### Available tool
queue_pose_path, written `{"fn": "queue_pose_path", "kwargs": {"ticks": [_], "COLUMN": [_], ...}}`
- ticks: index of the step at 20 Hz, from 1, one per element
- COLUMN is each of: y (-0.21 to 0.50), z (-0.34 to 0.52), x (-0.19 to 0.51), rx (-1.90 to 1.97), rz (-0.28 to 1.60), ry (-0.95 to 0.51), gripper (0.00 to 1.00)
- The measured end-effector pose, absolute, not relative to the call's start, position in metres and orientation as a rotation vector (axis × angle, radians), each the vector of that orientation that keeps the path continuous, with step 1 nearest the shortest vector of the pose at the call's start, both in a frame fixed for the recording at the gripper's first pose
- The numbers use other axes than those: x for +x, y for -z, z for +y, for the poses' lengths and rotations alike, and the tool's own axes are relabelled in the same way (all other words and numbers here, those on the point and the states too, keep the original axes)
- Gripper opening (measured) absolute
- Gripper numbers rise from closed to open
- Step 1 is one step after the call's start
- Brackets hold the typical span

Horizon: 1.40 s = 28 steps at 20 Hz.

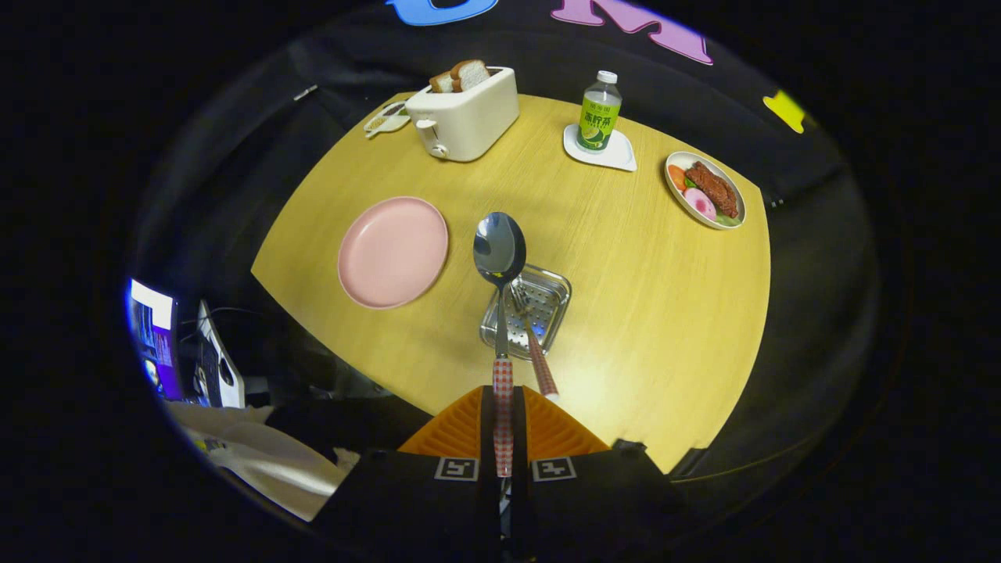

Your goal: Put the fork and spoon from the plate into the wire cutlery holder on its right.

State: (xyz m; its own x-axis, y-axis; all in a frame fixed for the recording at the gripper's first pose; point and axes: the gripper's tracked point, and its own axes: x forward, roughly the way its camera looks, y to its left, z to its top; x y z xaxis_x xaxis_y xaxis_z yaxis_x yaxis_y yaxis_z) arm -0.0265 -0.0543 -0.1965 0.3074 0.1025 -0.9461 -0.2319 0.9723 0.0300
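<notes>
**Spoon held above the holder, fork already in it**

The gripper (503, 414) is closed on the spoon (500, 258): its two orange fingers (453, 430) press on the red-checked handle from either side. The spoon points straight ahead of the fingers, bowl up and away, and hangs over the near left part of the wire holder (528, 309).

The fork (532, 344) stands in the holder, tines down inside the basket, with its checked handle leaning out over the near rim toward the right finger. The two handles lie close together, apart at the fingers.

The pink plate (393, 252) sits on the desk (641, 313) just left of the holder, with no cutlery on it.

Farther back stand a white toaster (467, 117) with bread slices in its slots, a green-labelled bottle (600, 109) on a white coaster (618, 152), and a dish of food (705, 190) at the far right. A small dish (385, 121) lies beside the toaster on its left.
</notes>
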Motion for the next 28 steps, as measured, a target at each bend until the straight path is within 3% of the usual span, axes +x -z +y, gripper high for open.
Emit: {"fn": "queue_pose_path", "kwargs": {"ticks": [15, 28], "y": [0.238, 0.256], "z": [-0.092, -0.084], "x": [-0.015, 0.011], "rx": [-0.313, -0.27], "rz": [1.702, 1.862], "ry": [-0.389, -0.381], "gripper": [0.1, 0.13]}}
